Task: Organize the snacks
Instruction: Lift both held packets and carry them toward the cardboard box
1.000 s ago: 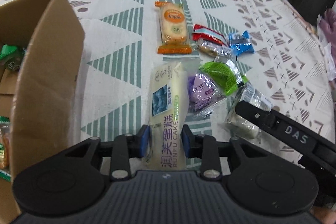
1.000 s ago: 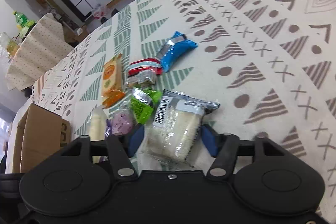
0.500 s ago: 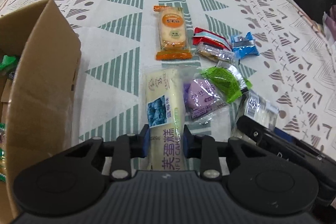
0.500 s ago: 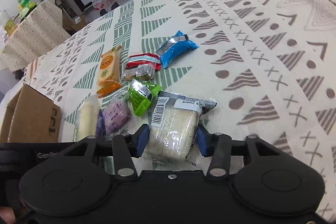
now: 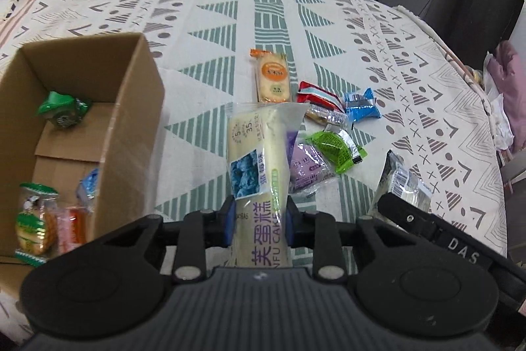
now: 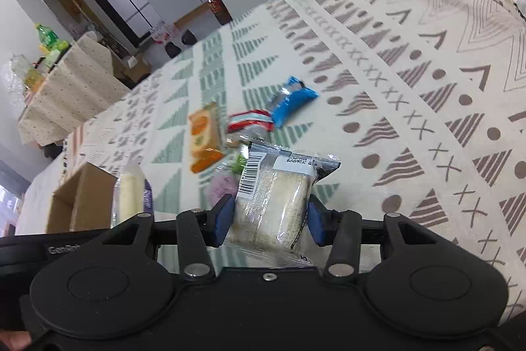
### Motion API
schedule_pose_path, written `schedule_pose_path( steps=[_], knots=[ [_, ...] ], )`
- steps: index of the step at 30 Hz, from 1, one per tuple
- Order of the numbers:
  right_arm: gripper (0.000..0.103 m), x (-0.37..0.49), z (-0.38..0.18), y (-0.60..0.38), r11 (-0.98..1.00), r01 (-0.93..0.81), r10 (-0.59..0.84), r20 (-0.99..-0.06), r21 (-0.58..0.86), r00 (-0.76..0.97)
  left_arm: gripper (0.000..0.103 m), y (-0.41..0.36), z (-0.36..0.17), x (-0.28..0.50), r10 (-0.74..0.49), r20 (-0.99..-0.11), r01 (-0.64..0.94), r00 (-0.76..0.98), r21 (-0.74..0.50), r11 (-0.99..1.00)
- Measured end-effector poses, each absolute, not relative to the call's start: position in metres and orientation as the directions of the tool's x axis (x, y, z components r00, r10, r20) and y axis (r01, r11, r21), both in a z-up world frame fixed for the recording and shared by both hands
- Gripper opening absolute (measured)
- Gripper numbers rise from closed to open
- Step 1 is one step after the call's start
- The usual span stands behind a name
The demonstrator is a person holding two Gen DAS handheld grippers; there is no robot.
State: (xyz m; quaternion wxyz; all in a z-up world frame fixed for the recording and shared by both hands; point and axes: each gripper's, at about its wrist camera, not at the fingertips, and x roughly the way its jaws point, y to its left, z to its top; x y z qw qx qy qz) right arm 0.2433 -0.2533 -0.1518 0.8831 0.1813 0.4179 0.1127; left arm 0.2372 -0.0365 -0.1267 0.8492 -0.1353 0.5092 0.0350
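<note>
The left gripper (image 5: pixel 261 221) has just been closing, and its 2 blue pads (image 5: pixel 229 219) now pinch the long cream cake pack (image 5: pixel 259 166) near its lower end. The pack sticks forward from between the fingers, its far end raised off the cloth (image 5: pixel 203 55). The right gripper (image 6: pixel 269 219) has also just been closing; its pads (image 6: pixel 222 219) press both sides of the clear rice-cake pack (image 6: pixel 276 196), barcode side up, which juts out ahead of the fingertips, clear of the cloth.

Left of the left fingers stands an open box (image 5: pixel 131 134), just beside them. Inside it lie a green packet (image 5: pixel 62 109) at the far end and, nearer, a green-edged cracker pack (image 5: pixel 33 219), a pink one (image 5: pixel 70 227) and a blue-white one (image 5: pixel 88 186).

Ahead of the left fingers and slightly right, 6 loose snacks lie on the cloth: a purple packet (image 5: pixel 307 168) closest, partly behind the held cake pack; a lime-green packet (image 5: pixel 335 148) touching it on the right; beyond those a clear candy (image 5: pixel 325 115), a red-white packet (image 5: pixel 317 94) and a blue packet (image 5: pixel 360 106) close together; farthest, an orange cracker pack (image 5: pixel 273 78). To the right of the left fingers, the right gripper's black body carries the rice-cake pack, near the lime-green packet.

From the right wrist, the same cluster sits beyond the held pack, the cake pack and box to the left.
</note>
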Motion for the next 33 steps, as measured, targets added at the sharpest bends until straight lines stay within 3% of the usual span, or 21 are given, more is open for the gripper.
schedule_pose_path(
  steps=[15, 33],
  knots=[
    [0.046, 0.221, -0.088, -0.234, 0.901, -0.128, 0.379, -0.607, 0.414, 0.699, 0.027, -0.020, -0.072, 0.210, -0.080, -0.806, -0.200, 0.587, -0.239, 0.950],
    [0.046, 0.213, -0.058, -0.192, 0.900, -0.196, 0.405, -0.576, 0.390, 0.710, 0.027, 0.021, -0.033, 0.189, -0.056, -0.758, -0.238, 0.650, -0.274, 0.932]
  ],
)
